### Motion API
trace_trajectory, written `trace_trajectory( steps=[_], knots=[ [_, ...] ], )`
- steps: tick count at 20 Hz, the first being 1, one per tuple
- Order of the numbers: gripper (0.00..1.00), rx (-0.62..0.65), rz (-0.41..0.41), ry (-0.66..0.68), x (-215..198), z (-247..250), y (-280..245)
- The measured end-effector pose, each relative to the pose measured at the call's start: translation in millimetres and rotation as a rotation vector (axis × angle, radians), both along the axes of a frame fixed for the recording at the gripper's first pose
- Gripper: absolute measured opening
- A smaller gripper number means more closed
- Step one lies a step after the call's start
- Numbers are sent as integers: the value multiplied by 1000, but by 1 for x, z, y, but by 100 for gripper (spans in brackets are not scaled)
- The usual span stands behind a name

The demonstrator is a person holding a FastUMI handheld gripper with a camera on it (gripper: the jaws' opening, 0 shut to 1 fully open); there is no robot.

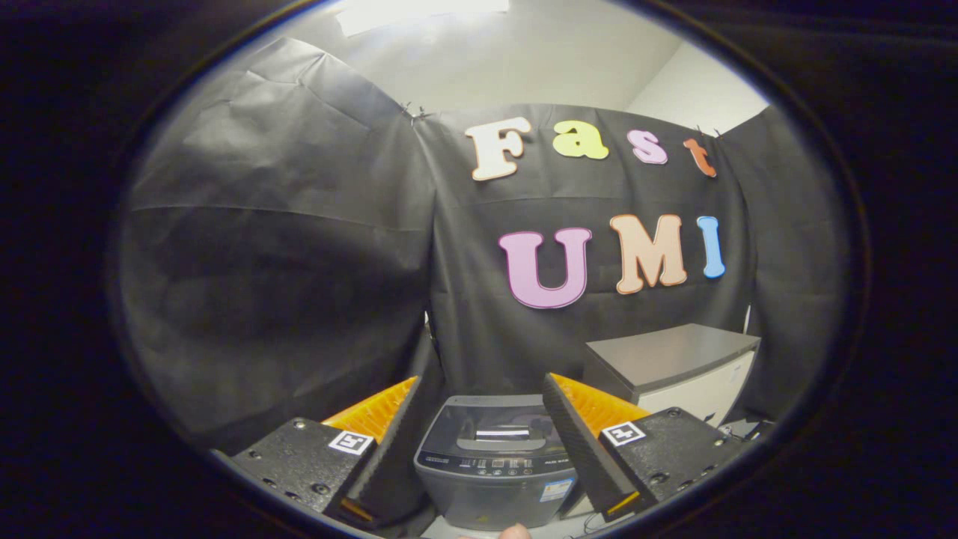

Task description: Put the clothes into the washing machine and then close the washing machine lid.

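Sitting between spread fingers (389, 427): washing machine (495, 479).

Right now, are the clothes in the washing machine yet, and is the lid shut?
The washing machine stands ahead, framed between the open fingers, and its lid looks down already. The gripper holds nothing. No clothes are visible outside, and whether any lie inside cannot be told through the lid. A fingertip peeks in near the machine's base. A grey cabinet stands beside it.
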State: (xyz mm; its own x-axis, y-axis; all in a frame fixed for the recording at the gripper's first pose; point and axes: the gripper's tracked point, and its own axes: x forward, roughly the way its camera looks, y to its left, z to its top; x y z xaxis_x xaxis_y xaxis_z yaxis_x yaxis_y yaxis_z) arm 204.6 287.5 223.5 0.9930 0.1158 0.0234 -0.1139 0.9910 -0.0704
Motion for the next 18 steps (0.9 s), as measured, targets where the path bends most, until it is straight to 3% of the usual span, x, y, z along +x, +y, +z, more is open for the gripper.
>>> trace_trajectory(
  steps=[18],
  knots=[
    [95, -42, -65, -28, 3, -3, -38]
  ],
)
